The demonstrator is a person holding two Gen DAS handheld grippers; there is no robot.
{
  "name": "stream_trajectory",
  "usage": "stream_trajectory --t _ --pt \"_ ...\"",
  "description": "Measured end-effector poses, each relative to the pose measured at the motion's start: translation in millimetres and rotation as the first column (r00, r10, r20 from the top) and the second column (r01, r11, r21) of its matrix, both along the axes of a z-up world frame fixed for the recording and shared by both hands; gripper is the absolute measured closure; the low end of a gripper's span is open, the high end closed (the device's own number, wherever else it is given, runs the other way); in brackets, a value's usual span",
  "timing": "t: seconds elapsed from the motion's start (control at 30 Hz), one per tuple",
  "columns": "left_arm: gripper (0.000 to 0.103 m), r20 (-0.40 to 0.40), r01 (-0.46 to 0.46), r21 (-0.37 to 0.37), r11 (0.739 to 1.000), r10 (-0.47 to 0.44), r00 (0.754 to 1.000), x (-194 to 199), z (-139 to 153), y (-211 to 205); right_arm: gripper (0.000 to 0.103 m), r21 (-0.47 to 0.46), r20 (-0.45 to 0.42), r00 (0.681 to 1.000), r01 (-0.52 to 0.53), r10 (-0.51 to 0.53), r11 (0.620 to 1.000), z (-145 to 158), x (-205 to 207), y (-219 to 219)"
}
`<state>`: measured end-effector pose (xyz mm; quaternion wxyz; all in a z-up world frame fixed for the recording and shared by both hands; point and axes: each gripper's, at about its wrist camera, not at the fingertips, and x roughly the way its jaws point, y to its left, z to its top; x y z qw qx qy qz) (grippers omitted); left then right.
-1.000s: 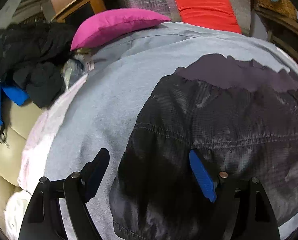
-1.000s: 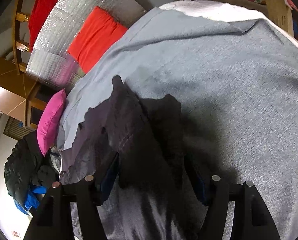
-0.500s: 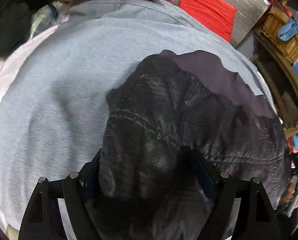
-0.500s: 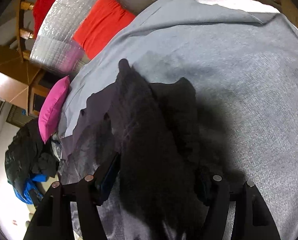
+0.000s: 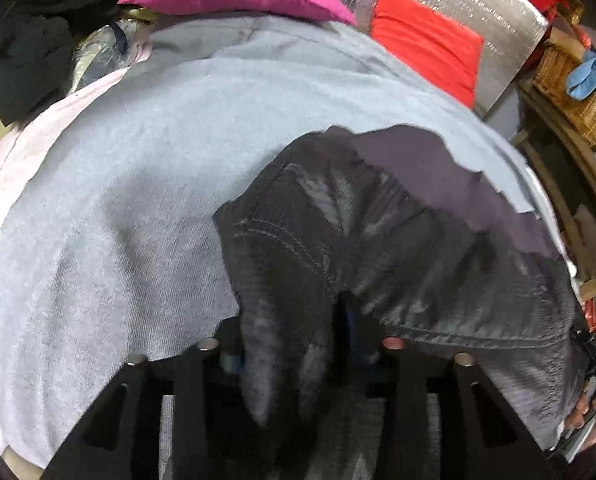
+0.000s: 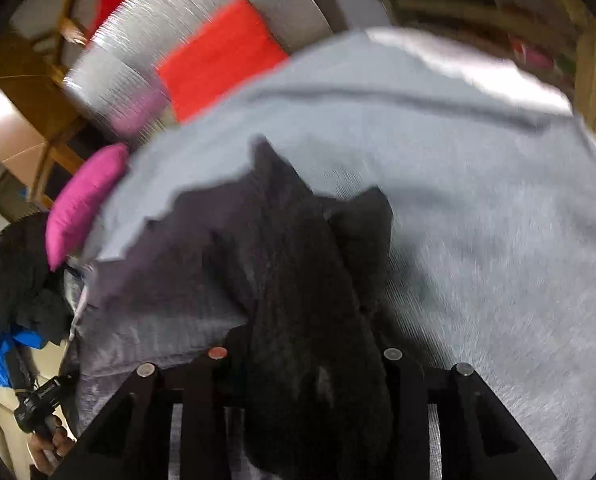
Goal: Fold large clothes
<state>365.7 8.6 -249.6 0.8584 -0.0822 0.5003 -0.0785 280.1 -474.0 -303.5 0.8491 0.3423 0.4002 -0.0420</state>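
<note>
Garment: dark garment [image 5: 397,248] lies partly spread on the grey sheet [image 5: 118,208] of the bed, its near edge gathered up.
Left gripper [image 5: 294,344]: jaws narrowed on a bunched fold of the near edge, fabric filling the gap.
Right gripper [image 6: 305,356]: jaws likewise pinched on a dark ridge of the same garment [image 6: 298,272]; view blurred.
Step, judged: carrying the near edge over to fold.
Method: keep both grips level, edge taut, seams aligned before laying down.
Pose: both grippers low, pointing across the bed.
</note>
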Motion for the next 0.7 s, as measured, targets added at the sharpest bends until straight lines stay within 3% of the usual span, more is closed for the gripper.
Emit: stream_trajectory --t 0.1,0.2,0.37,0.5,0.6,0.7 --pt "0.041 0.008 -0.033 0.038 0.999 0.033 0.999 -13 5 0 0.037 0.062 -0.013 0.999 0.045 -0.045 0.997 -1 -9 -11" --pt "0.035 0.061 -0.047 0.125 0.991 0.040 0.997 -36 18 0 0.036 0.065 0.010 0.998 0.067 -0.068 0.996 6 -21 -17" --pt "0.030 0.193 -0.081 0.225 0.971 0.038 0.981 -77 39 -1 0.034 0.032 0.118 0.985 0.122 -0.125 0.992 27 -49 -24" --pt "0.030 0.257 -0.107 0.297 0.949 0.029 0.966 -102 45 -12 0.034 0.007 0.157 0.983 0.093 -0.093 0.996 36 -62 -25" --pt "0.025 0.264 -0.069 0.345 0.936 -0.026 0.964 -113 40 -24 0.034 0.014 0.137 0.990 0.023 -0.025 1.000 33 -62 -17" --pt "0.025 0.196 -0.016 0.420 0.908 -0.073 0.978 -104 23 -38 0.036 -0.092 0.035 0.999 -0.020 0.024 0.996 22 -47 -1"
